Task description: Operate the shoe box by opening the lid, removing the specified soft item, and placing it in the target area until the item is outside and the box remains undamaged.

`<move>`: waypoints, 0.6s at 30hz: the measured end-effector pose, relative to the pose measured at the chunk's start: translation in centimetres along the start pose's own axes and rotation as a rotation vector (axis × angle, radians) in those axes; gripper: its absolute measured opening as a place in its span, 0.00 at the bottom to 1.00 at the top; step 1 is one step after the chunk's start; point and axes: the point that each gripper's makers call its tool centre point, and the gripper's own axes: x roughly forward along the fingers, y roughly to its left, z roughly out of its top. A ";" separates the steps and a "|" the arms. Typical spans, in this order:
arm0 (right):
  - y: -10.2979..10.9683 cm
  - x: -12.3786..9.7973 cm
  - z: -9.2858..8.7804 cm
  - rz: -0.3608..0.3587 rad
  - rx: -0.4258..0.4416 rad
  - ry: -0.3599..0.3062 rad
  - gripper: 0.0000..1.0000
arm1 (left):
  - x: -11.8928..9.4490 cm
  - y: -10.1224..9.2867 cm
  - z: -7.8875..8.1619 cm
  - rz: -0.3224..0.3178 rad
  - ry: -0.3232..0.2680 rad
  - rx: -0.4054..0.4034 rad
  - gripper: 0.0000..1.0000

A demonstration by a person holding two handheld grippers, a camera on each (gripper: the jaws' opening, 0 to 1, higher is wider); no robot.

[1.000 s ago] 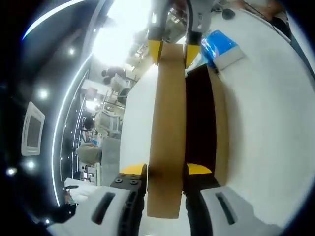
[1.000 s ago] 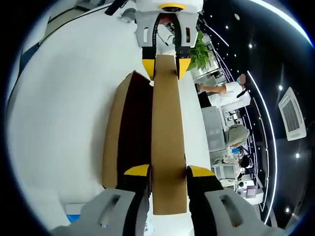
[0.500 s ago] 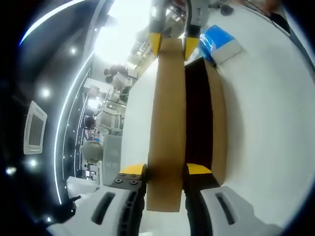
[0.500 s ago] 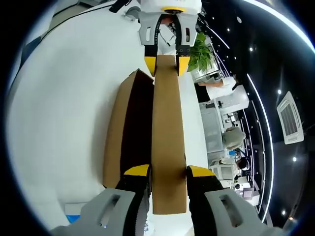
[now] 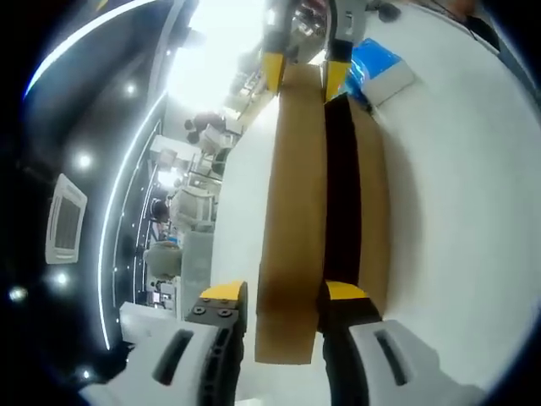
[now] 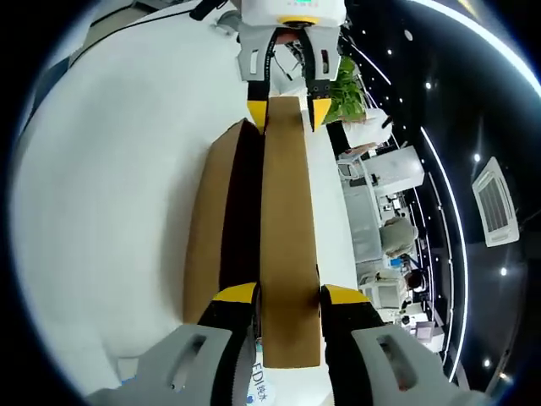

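Note:
A brown cardboard lid [image 5: 292, 211] of the shoe box stands on edge, gripped at both ends. My left gripper [image 5: 283, 296] is shut on its near end, and my right gripper [image 5: 304, 63] clamps the far end. In the right gripper view the same lid [image 6: 287, 211] runs from my right gripper [image 6: 289, 296] up to the left gripper [image 6: 289, 106]. Beside the lid lies the box's dark inside [image 5: 341, 194], bounded by a brown wall [image 5: 372, 203]; that wall [image 6: 207, 228] also appears left of the lid. The inside is too dark to show any contents.
The box rests on a white table [image 6: 110, 186]. A blue and white packet [image 5: 380, 76] lies near the box's far end. Beyond the table edge are a green plant [image 6: 342, 85], desks and people [image 6: 372, 139] in a dim room.
The dark strip between lid and box wall has narrowed in both views. Both grippers keep their hold on the lid ends, and the views have tilted slightly.

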 end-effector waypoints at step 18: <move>0.4 0.9 -0.2 -0.006 0.010 -0.002 0.28 | 0.7 -0.6 -0.1 -0.005 -0.005 0.010 0.30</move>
